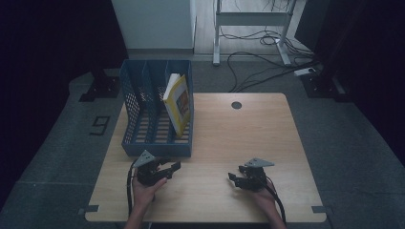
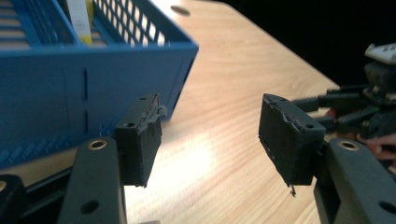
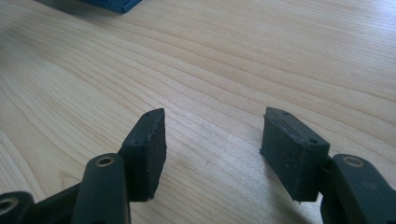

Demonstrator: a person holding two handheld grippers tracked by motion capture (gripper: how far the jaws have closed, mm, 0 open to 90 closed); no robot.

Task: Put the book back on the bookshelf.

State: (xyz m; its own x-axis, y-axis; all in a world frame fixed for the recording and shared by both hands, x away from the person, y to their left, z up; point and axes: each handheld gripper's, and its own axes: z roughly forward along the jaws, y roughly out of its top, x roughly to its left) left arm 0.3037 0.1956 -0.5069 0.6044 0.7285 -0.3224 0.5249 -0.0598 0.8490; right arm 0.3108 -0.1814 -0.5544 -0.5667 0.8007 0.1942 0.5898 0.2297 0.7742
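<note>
1. The left gripper (image 1: 173, 170) is sitting low over the wooden table (image 1: 248, 138), held in the person's left hand (image 1: 143, 191); its jaws are standing spread with only bare wood between them, and nothing is being pinched.
2. The right gripper (image 1: 232, 178) is resting near the front edge of the table in the person's right hand (image 1: 261, 194), well apart from the left one; its jaws are also standing spread, with plain wood grain showing between the pads (image 3: 147, 154).
3. In the left gripper view, the right gripper (image 2: 373, 102) is showing off to the side, beyond the right-hand jaw, with its cables trailing.
4. Just ahead of the left gripper, the blue file organiser (image 1: 157, 149) is standing on the table; its front wall (image 2: 93, 93) is lying close behind the left-hand pad (image 2: 137, 144), though I cannot tell whether the two are touching.
5. In the right gripper view, a blue corner of the organiser (image 3: 116, 4) is peeking in at the far top edge, well away from those jaws.
6. Inside the organiser, in the compartment farthest toward the right gripper, a yellow and white book (image 1: 177, 102) is leaning tilted, its top edge rising above the perforated walls.
7. Farther along the table, past both grippers, a round dark cable grommet (image 1: 236, 105) is sitting near the far edge.
8. Beyond the table, loose cables (image 1: 258, 67) are lying across the floor beside a white metal frame (image 1: 253, 19).
</note>
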